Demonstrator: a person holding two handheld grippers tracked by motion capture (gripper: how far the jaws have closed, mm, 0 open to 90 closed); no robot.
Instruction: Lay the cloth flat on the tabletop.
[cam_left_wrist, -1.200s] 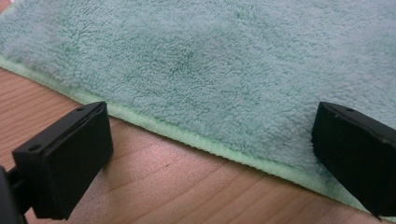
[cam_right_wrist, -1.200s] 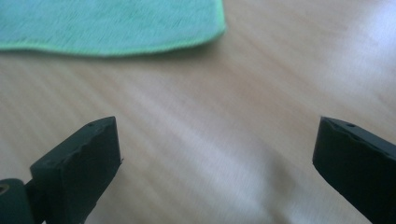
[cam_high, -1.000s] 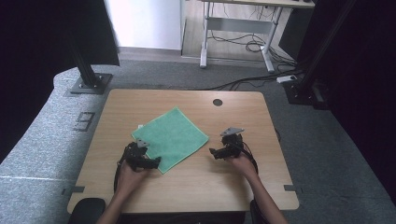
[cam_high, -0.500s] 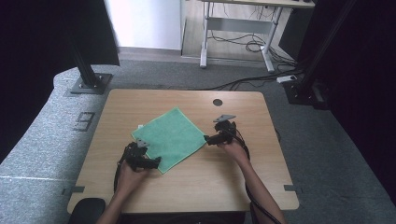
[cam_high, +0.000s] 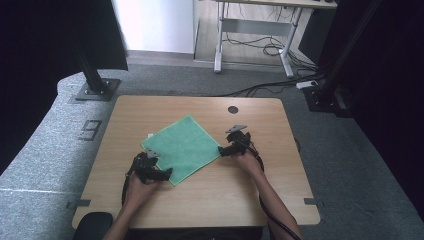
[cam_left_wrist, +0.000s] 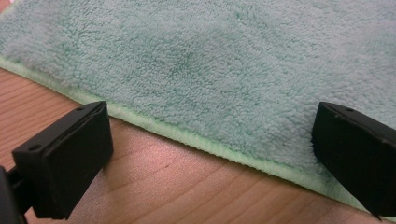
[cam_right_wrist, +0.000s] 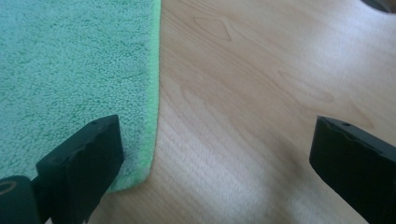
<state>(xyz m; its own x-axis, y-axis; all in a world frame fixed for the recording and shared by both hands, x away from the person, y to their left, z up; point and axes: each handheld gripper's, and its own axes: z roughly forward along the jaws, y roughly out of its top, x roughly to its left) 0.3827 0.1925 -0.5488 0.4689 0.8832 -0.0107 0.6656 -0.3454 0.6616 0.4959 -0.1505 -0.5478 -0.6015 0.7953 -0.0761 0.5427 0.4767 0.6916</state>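
A green cloth (cam_high: 182, 147) lies flat and unfolded on the bench (cam_high: 260, 200), turned so its corners point like a diamond. Both hand-held grippers are down at its edges, so the step in hand looks like the approach for a two-corner grasp, probably ahead of a fold.

The left hand-held gripper (cam_high: 159, 173) sits at the cloth's near corner. In the left gripper view its jaws stand wide apart, one over bare wood and the other over the pile, with the cloth's hem (cam_left_wrist: 196, 142) running between them. Nothing is pinched yet.

The right hand-held gripper (cam_high: 226, 150) is at the right corner. In the right gripper view its jaws are also spread wide, the corner (cam_right_wrist: 135, 179) lying just beside one jaw and the other jaw well out over the wood.

The next move calls for each gripper to slide a jaw under the hem, or press down and scoop, then close on the corner. Whether the jaws are low enough to catch such a thin edge is hard to tell from here; the right one likely needs to shift toward the cloth first.
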